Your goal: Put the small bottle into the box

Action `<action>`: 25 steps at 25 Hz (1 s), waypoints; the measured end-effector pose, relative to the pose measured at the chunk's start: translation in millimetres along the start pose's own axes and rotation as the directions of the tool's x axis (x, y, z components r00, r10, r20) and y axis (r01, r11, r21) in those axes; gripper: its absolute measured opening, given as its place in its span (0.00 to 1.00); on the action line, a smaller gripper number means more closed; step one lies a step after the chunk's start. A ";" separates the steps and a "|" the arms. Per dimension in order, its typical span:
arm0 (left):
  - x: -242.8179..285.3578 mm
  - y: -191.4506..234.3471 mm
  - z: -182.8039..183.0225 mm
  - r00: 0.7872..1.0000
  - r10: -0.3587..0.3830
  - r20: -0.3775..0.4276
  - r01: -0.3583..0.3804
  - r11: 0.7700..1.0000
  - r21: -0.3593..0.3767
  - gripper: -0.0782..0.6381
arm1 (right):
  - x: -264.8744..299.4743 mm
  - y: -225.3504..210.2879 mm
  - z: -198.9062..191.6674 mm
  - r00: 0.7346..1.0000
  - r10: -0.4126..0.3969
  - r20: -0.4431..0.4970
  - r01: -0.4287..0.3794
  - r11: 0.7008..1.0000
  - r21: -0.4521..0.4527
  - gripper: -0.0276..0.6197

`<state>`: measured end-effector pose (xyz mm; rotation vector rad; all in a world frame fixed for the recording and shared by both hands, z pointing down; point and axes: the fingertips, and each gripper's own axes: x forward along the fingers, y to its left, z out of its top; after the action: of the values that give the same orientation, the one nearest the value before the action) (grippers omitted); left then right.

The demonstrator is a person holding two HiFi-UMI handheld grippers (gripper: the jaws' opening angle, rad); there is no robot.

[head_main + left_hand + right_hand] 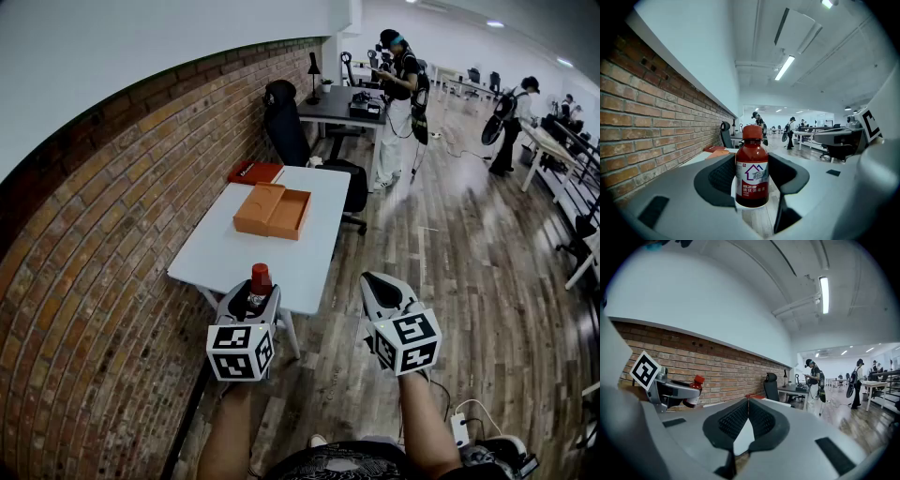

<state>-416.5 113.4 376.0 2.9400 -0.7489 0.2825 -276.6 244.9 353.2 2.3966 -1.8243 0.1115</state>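
Note:
A small dark-red bottle with a red cap and a white label stands upright between the jaws of my left gripper, which is shut on it. In the head view the bottle and left gripper hover at the near edge of the white table. The open orange box lies further back on that table, well beyond the bottle. My right gripper is held over the floor to the right of the table. Its jaws meet with nothing between them.
A red flat item lies at the table's far end. The brick wall runs along the left. A black office chair and a desk stand behind the table. Two people stand further back on the wooden floor.

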 end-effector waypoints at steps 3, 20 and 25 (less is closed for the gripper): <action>2.5 2.7 -0.7 1.000 -0.006 0.000 0.006 1.000 -0.003 0.43 | 0.4 1.2 -4.4 1.000 -0.003 -0.008 0.003 1.000 0.002 0.08; 58.2 -3.9 2.5 1.000 -0.009 -0.011 0.009 1.000 -0.004 0.43 | 27.9 -46.7 -8.3 1.000 -0.008 0.002 0.008 1.000 0.005 0.08; 93.8 -15.8 9.4 1.000 0.020 -0.008 -0.020 1.000 -0.002 0.43 | 50.6 -77.8 -8.8 0.999 0.035 0.014 -0.035 0.999 -0.001 0.08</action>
<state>-326.6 82.4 385.0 2.9295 -0.7779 0.2946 -188.0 218.3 364.3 2.3717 -1.8718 0.0975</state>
